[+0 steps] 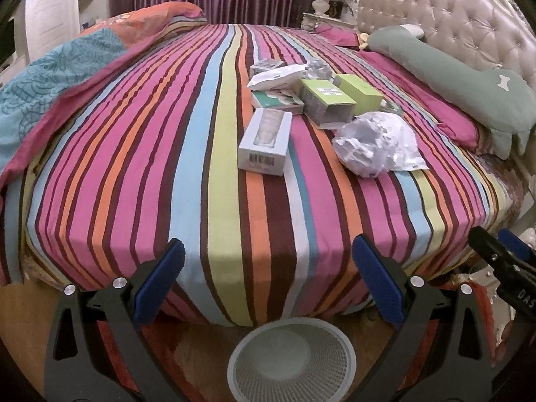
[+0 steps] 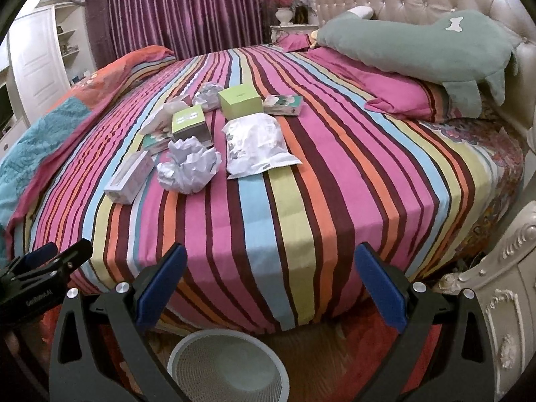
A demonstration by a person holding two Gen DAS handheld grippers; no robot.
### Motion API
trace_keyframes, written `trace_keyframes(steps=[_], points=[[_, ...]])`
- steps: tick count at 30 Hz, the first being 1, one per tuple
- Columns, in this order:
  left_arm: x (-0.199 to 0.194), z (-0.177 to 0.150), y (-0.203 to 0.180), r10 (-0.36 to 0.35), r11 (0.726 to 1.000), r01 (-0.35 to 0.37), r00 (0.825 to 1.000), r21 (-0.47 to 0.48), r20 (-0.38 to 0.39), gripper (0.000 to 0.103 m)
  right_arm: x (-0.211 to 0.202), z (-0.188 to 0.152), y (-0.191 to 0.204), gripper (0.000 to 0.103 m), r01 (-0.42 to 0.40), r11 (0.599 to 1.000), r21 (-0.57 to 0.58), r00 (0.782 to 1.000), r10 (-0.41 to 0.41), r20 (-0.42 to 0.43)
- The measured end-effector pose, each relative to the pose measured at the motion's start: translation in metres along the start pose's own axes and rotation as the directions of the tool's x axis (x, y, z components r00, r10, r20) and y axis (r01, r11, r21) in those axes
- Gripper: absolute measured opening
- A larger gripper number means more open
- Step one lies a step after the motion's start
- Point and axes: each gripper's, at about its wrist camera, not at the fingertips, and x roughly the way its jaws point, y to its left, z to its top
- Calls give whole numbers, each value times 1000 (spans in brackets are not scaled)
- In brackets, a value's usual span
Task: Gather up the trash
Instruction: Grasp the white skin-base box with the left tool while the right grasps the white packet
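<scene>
We are holding both grippers, left (image 1: pixel 268 281) and right (image 2: pixel 271 284), open and empty over the bin (image 1: pixel 291 358), reaching first for the nearest box (image 1: pixel 264 142).

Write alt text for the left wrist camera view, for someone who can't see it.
Open left tongs hover over a white mesh wastebasket on the floor beside a striped bed. On the bed lie boxes, including a white box, and crumpled paper.
</scene>
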Motion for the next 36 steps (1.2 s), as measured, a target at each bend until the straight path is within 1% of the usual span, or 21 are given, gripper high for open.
trace_keyframes(steps=[6, 10, 20, 27, 34, 36], points=[[18, 15, 5, 12, 1000, -12, 1000, -23, -7, 97, 21, 13, 0, 95, -1, 1000, 1, 1000, 1, -11], [31, 26, 8, 24, 1000, -25, 1000, -20, -8, 97, 37, 24, 0, 95, 3, 1000, -5, 1000, -3, -14], [72, 61, 6, 31, 999, -31, 999, -16, -24, 97, 78, 63, -4, 95, -13, 1000, 0, 1000, 13, -21], [94, 78, 8, 33, 999, -34, 999, -32, -36, 97, 103, 81, -1, 95, -47, 999, -8, 998, 46, -45], [115, 92, 5, 37, 999, -38, 998, -13, -54, 97, 130, 97, 3, 95, -55, 998, -34, 996, 53, -76], [120, 96, 6, 35, 999, -36, 998, -7, -58, 97, 139, 101, 6, 95, -75, 996, -50, 993, 70, -98]])
